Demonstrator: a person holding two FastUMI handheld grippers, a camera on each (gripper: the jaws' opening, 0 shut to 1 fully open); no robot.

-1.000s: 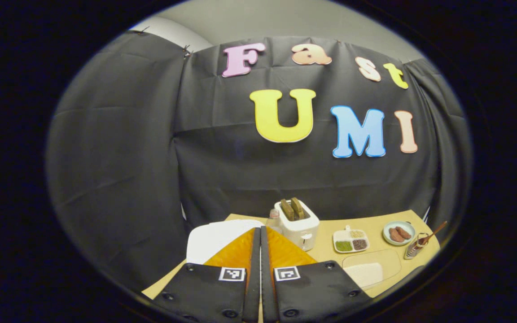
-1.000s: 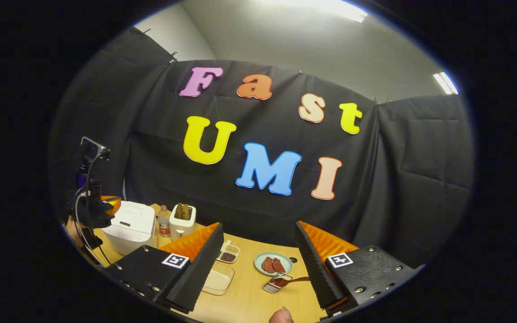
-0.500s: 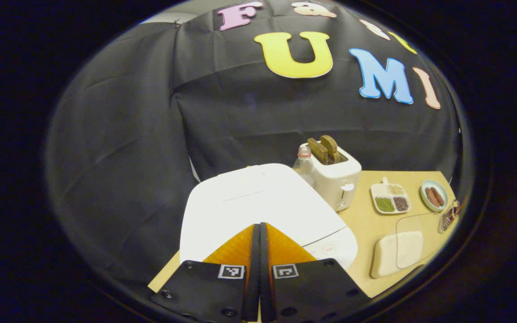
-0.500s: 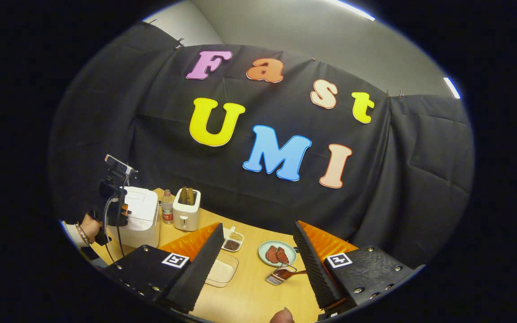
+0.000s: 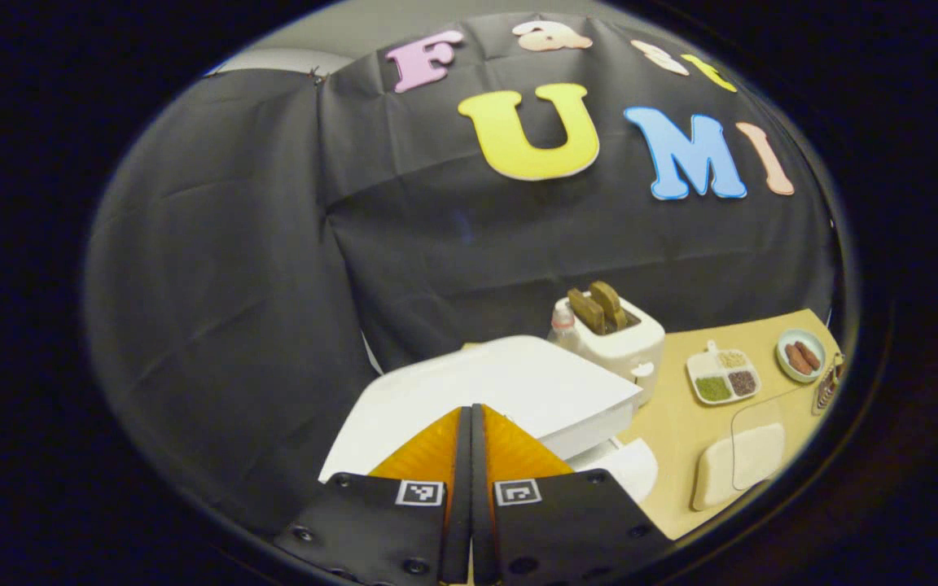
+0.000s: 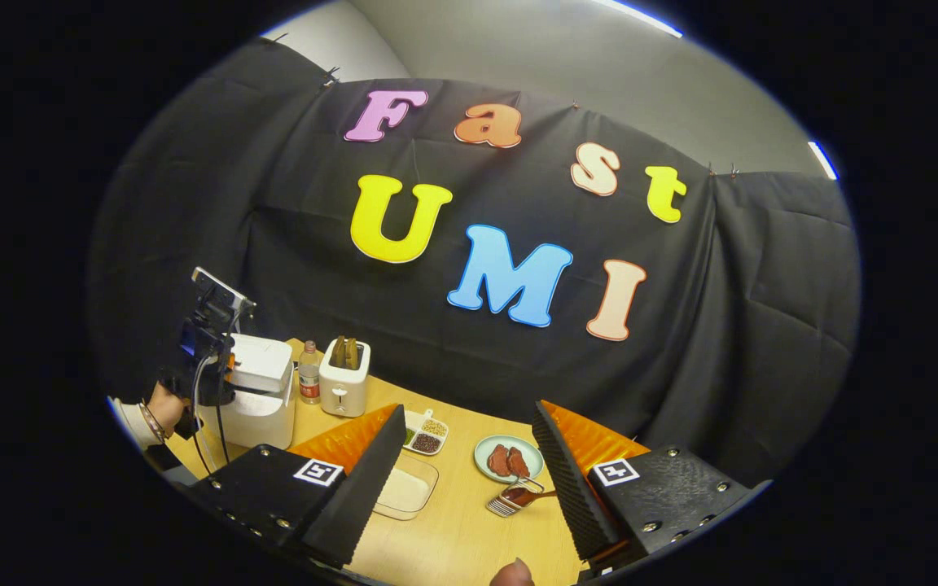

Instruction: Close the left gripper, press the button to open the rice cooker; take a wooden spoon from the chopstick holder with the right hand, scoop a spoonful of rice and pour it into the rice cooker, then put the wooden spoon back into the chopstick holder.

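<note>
Since half a second before, the rice cooker (image 5: 510,391) lid lifted off its base, at the near left of the surface (image 5: 681,423); your press evidently worked. Your left gripper (image 5: 471,423) stayed clenched over it. Your right gripper (image 6: 469,439) hung released, empty, near the chopstick holder (image 6: 510,498) and wooden spoon (image 6: 538,493).

A white toaster (image 5: 617,340) with two brown slices stands mid-frame, a small bottle (image 5: 563,325) just left of it. Right of it on the wooden table (image 5: 681,423) lie a divided tray of grains (image 5: 722,378) and a plate of sausages (image 5: 800,356).
</note>
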